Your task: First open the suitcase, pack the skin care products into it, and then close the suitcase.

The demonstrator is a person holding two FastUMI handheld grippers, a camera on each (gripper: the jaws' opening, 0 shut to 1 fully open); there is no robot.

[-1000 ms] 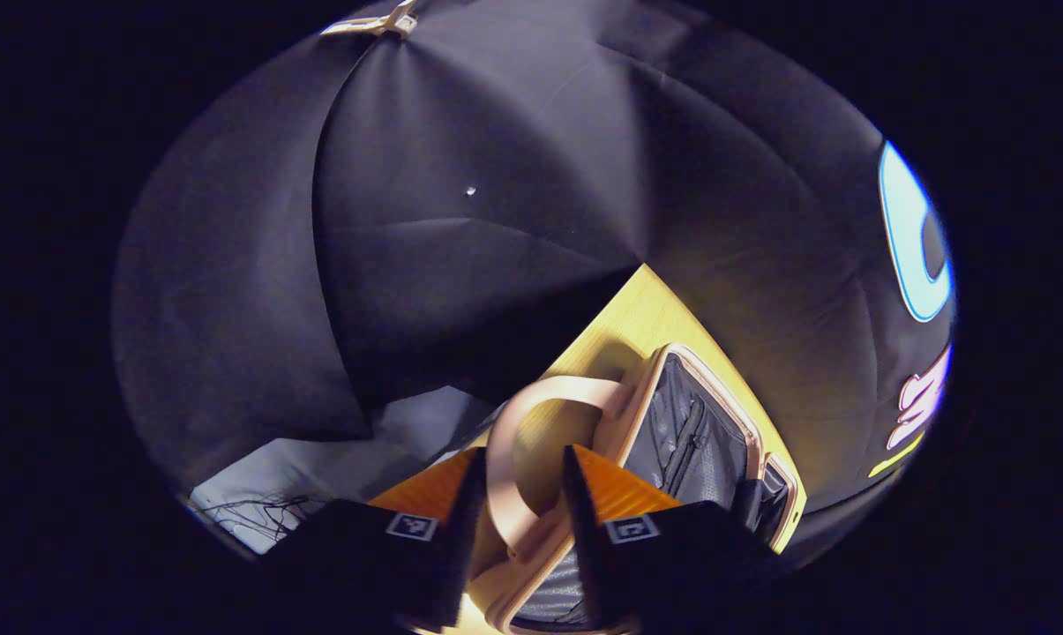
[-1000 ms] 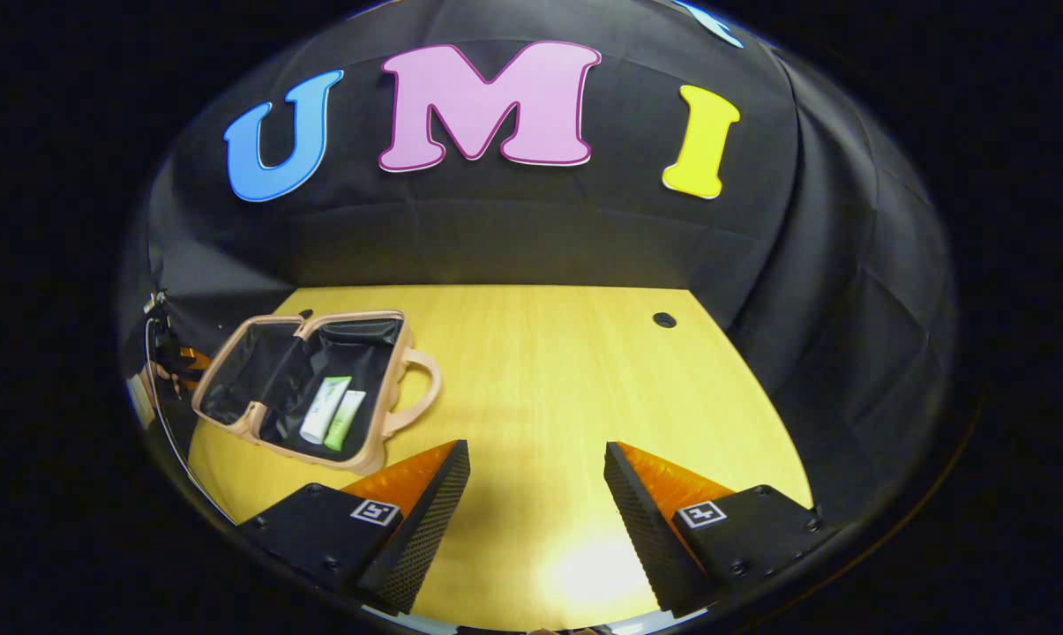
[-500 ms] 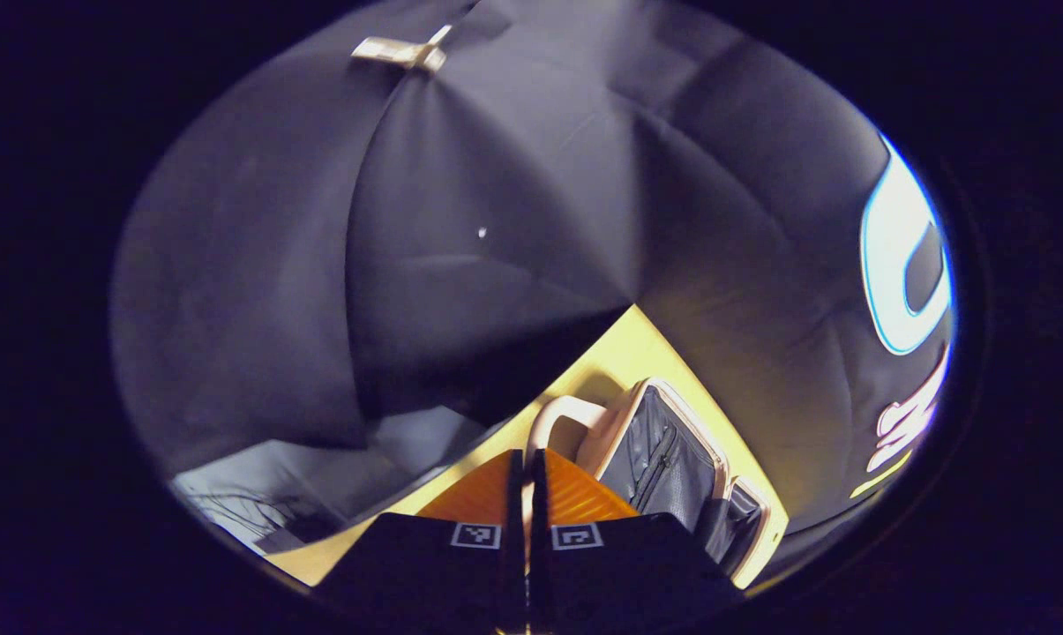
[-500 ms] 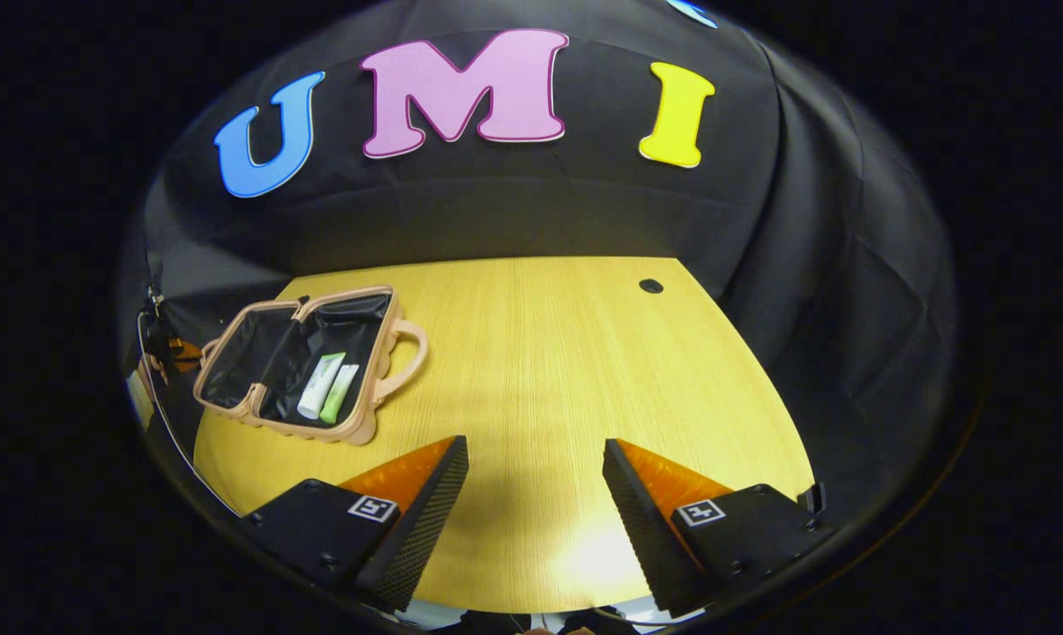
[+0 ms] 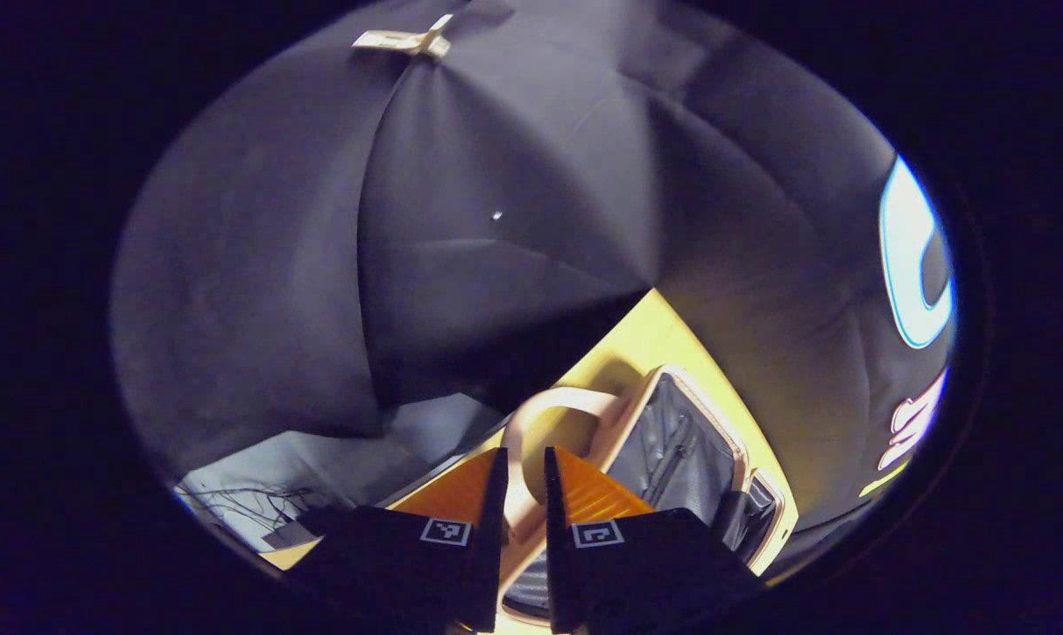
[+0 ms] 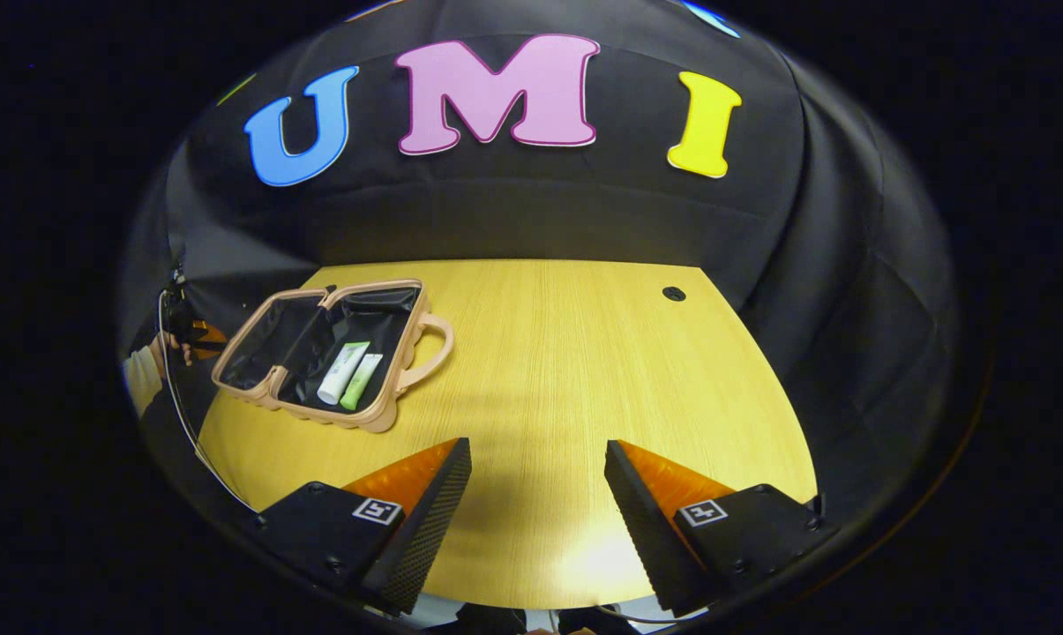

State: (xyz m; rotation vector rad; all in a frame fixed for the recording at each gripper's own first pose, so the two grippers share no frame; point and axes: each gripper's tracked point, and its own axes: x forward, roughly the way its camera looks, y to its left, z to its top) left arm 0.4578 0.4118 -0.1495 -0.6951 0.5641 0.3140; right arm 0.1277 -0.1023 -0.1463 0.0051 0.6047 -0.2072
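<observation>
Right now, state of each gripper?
Left gripper: closed on the beige loop handle of the open suitcase.
Right gripper: open, holding nothing, above the yellow wooden table.

The open suitcase (image 6: 324,353) lies on the table (image 6: 566,370), toward its left far corner in the right gripper view, handle (image 6: 434,348) pointing right. Two tubes (image 6: 350,374) lie side by side in its right half. A grommet hole (image 6: 673,294) sits far right
</observation>
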